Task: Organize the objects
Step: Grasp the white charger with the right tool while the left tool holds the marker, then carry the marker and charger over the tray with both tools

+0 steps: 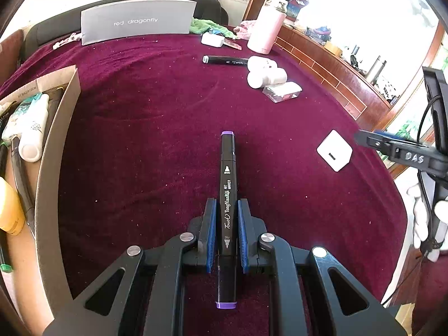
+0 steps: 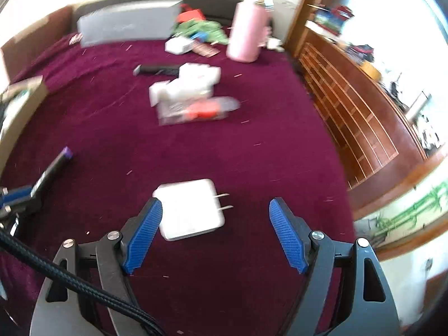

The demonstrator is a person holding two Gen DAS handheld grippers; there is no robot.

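Left gripper (image 1: 226,210) is clamped on the purple marker (image 1: 228,184), lengthwise along its fingers; the cardboard box (image 1: 60,128) sits left. Right gripper (image 2: 215,212) gapes wide over the white charger (image 2: 190,210), probably not touching.

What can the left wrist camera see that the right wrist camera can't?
Only the left wrist view shows the left gripper shut on the purple-capped marker, plus the tubes inside the cardboard box.

Only the right wrist view shows the right gripper open above the white charger, with its two metal prongs sticking out.

Both show the maroon cloth, pink bottle, grey box and the second black marker.
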